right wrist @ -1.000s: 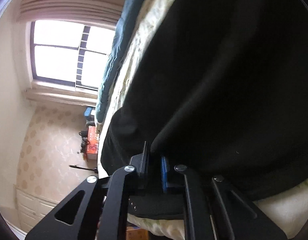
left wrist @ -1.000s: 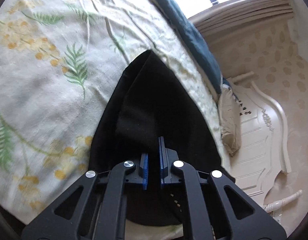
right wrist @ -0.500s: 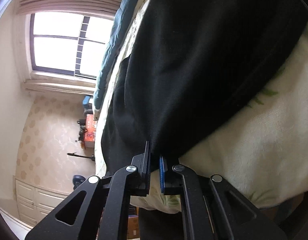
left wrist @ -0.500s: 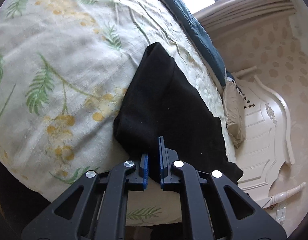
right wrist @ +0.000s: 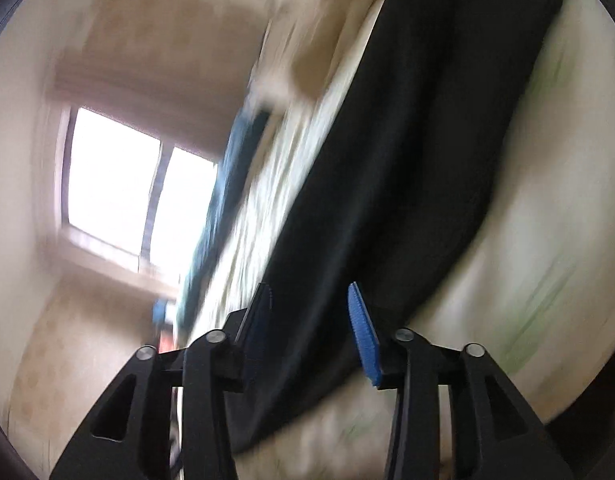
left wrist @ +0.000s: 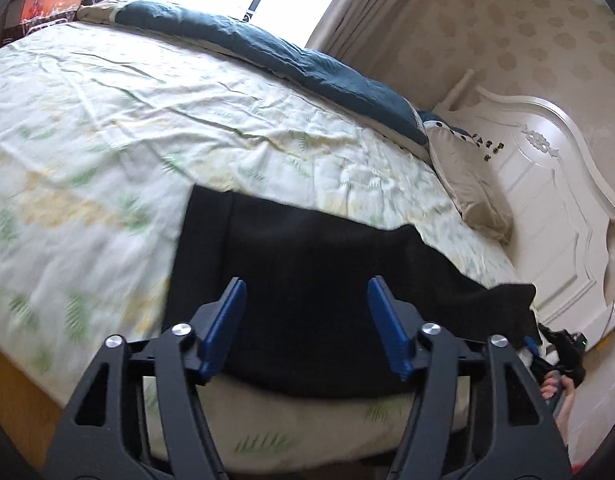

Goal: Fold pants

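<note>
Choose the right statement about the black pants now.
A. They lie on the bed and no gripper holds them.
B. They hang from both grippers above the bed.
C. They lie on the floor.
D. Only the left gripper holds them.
A: the pants lie on the bed; left gripper and right gripper are open, fingers clear of the cloth.

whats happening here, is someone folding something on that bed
Yes. A person with a two-finger gripper in each hand is folding black fabric pants on a bed covered by a pale leaf-print quilt. The pants lie flat near the bed's edge. The left gripper and the right gripper have both just been opening, and each stands open with dark cloth behind its jaws but nothing pinched. The right view is blurred.
</note>
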`<state>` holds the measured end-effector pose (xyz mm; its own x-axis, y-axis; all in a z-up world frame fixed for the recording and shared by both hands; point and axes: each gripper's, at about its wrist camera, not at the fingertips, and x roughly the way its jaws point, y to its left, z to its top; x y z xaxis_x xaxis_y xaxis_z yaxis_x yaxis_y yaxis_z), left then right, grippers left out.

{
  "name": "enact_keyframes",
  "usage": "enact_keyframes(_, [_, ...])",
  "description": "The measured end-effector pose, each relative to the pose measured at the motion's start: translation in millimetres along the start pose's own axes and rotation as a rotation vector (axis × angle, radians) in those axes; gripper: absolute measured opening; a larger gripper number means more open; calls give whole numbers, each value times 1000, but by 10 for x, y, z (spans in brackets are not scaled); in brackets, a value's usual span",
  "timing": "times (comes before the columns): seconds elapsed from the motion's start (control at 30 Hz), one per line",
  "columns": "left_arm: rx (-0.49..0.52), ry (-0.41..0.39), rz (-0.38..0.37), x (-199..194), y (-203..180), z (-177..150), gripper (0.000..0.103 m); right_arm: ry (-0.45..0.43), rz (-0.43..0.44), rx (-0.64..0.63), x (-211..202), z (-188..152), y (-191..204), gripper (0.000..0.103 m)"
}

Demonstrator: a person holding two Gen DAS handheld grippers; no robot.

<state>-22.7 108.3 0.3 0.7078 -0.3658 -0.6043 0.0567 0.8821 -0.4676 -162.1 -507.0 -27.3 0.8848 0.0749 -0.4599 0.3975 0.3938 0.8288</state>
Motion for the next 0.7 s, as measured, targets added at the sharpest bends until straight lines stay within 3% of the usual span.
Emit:
enact_keyframes(0.13, [-11,35,49,359,-6,36,70,-266,-187,210,-478,721,-616,46])
enact_keyframes(0.17, [-10,55,72,466,3,28,70,-290,-240,236,-521,857,-755,48])
enact_keyframes(0.2, [-12,69,89,533,13,15,70,-285,-255,262,-515,968,-887,48])
enact_keyframes(0.33, [-10,75,116,641,25,-41,78,-215,-162,284,-295,1170,-1065,44])
enact_keyframes(0.37, [0,73,116,643,15,-47,80,-197,-196,211,-253,1242,-1019,8])
enact_keyframes(0.4, [6,74,116,644,6,-49,81,-195,-227,165,-225,1283,-980,5])
enact_keyframes(0.5, [1,70,112,653,18,-47,81,-202,-288,118,-178,1474,-1008,5])
enact_keyframes(0.63, [-20,54,95,652,53,-56,81,-218,-265,100,-286,1460,-1060,5])
enact_keyframes(0.7, [-23,50,93,655,56,-56,82,-290,-311,119,-420,1424,-990,14])
